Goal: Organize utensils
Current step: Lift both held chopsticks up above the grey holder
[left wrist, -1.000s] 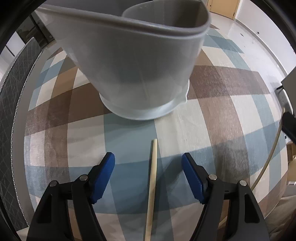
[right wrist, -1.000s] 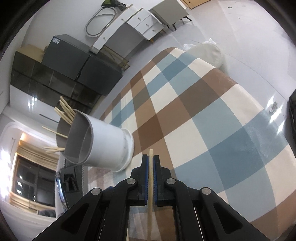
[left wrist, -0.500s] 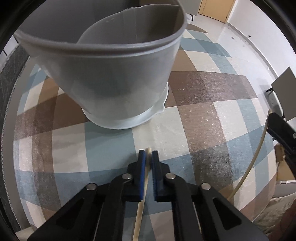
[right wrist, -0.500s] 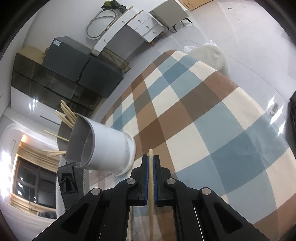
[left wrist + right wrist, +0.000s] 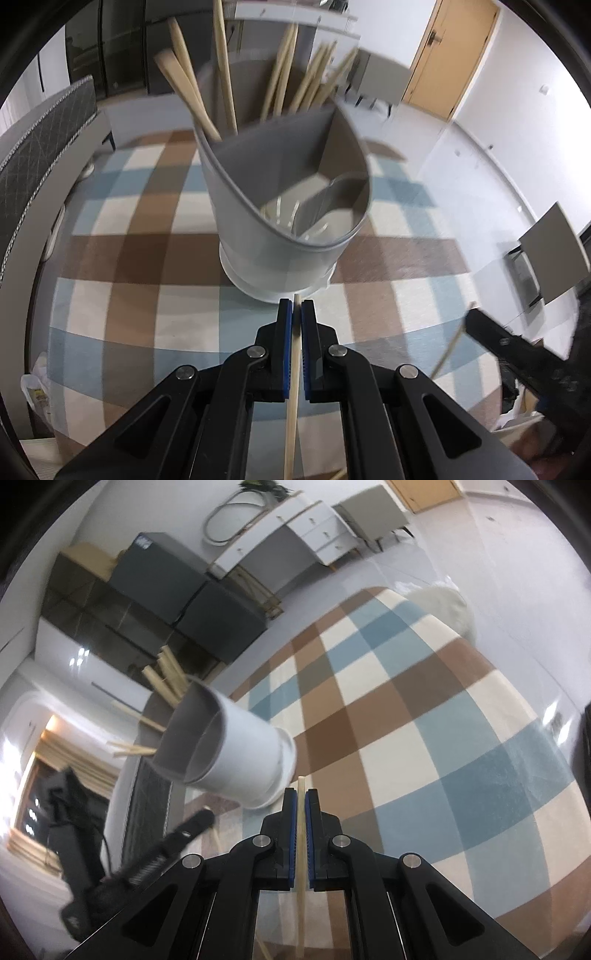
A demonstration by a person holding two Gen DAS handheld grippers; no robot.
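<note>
Together, both grippers are clamping one chopstick apiece: the left gripper (image 5: 294, 314) is pinching its chopstick (image 5: 291, 406) near the grey holder (image 5: 280, 236) on the checked rug (image 5: 155, 302), probably to slot it in; the right gripper (image 5: 302, 801) is doing likewise with its own stick (image 5: 302, 849).

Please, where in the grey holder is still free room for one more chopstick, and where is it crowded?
The utensil holder has free room in its front compartments, beside the divider. The back compartment is crowded with chopsticks.
</note>
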